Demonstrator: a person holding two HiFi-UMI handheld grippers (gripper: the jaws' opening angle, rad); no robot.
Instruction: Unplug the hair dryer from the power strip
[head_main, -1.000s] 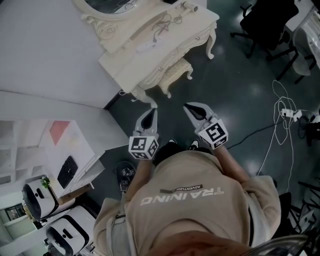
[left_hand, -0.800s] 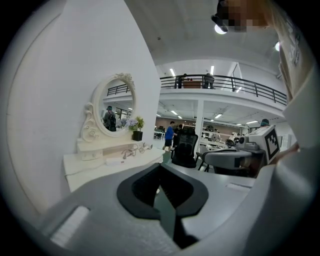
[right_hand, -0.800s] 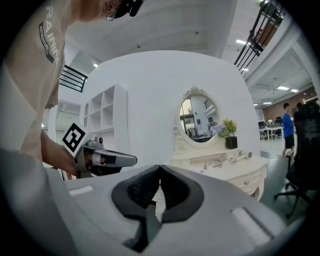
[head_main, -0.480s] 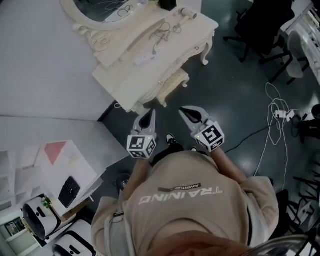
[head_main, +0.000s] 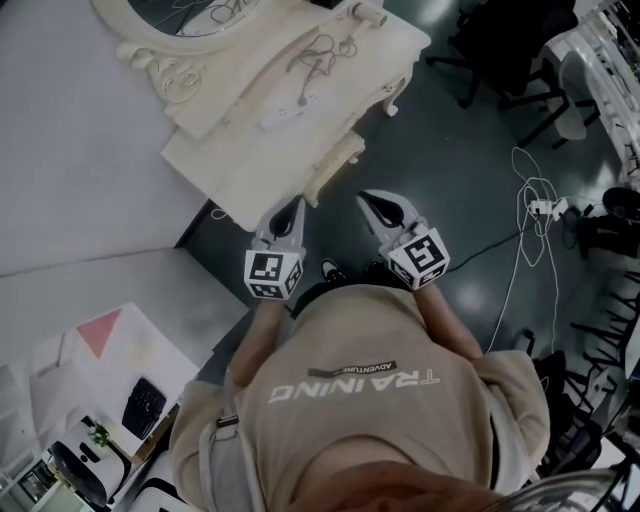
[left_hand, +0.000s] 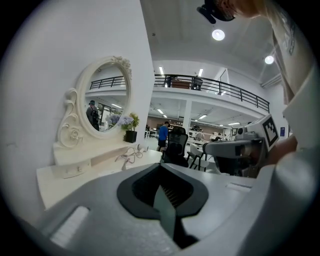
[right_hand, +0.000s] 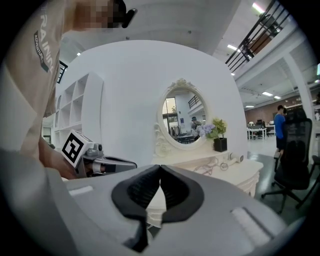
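With my left hand-held gripper (head_main: 290, 212) and right hand-held gripper (head_main: 378, 208) both closed on nothing, I judge the hair dryer (head_main: 366, 13)'s stiff plug, not its limp cord (head_main: 318, 50), the place to pinch.

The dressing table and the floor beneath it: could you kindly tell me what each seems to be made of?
Dressing table: probably painted wood, cream with a satin finish. The carved scrolls and curved legs suggest it, though moulded resin is possible. Floor: looks like polished concrete or an epoxy coat, dark and glossy, since it shows soft light reflections.
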